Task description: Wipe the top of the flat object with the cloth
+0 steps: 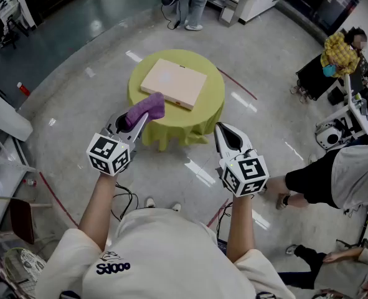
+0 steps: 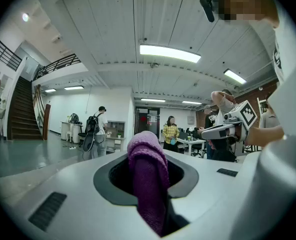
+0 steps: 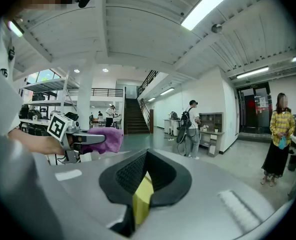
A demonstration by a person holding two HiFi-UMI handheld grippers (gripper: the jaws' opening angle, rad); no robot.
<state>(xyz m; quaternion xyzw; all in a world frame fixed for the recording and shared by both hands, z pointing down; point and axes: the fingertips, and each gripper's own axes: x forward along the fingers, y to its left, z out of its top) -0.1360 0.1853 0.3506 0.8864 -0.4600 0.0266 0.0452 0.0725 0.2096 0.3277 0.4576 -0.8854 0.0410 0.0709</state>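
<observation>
A purple fleecy cloth (image 1: pixel 147 109) is held in the left claw (image 1: pixel 138 122), whose jaws are clamped on it. In the left gripper view the cloth (image 2: pixel 148 179) is seen bunched between the jaws, with its folded end standing out beyond them. The cloth is carried in the air over the near edge of a round table draped in yellow-green fabric (image 1: pixel 213 101), close to the near corner of a flat beige rectangular board (image 1: pixel 174 83). Whether the cloth touches the board cannot be told. The board lies flat on the middle of the table, turned at an angle to the person.

The right claw (image 1: pixel 221 132) is held over the grey concrete floor (image 1: pixel 96 61), just short of the table's near right side and well apart from the board. Its jaws are parted by a narrow gap and nothing is gripped; only a sliver of yellow-green is seen through the gap in the right gripper view. In that view the cloth (image 3: pixel 105 139) is seen off to the left.

A seated person in a yellow top (image 1: pixel 339 52) is seen far to the right.
</observation>
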